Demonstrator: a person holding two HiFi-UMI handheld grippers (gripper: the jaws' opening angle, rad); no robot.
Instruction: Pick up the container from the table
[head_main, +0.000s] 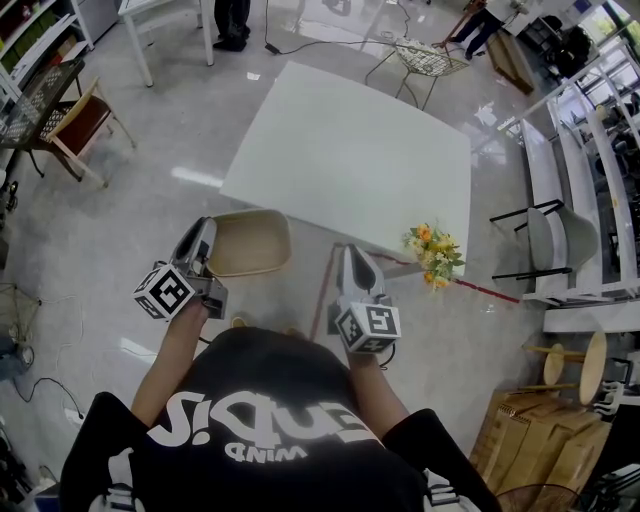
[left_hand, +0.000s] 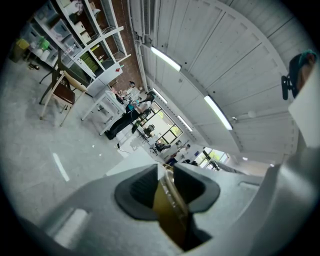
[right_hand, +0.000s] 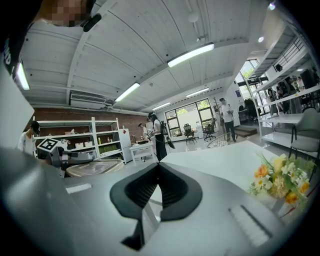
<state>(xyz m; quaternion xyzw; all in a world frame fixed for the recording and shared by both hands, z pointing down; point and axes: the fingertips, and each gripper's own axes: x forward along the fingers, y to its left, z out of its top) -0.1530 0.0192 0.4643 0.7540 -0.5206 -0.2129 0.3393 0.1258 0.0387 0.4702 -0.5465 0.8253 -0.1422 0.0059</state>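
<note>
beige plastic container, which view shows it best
Head view: the whole beige rounded plastic container shows from above, held by the left gripper. The left gripper view shows only its edge between the jaws; the right gripper view a low side glimpse.

The shirt (head_main: 262, 425) print shows "WIND" (larger letters unclear).

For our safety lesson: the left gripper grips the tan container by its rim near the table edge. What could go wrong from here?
1. The left gripper pinches only one rim of the container, with the rest hanging unsupported; it could tilt or slip out.
2. The shut, empty right gripper sits near the flowers at the table corner; a careless swing might knock them.
</note>
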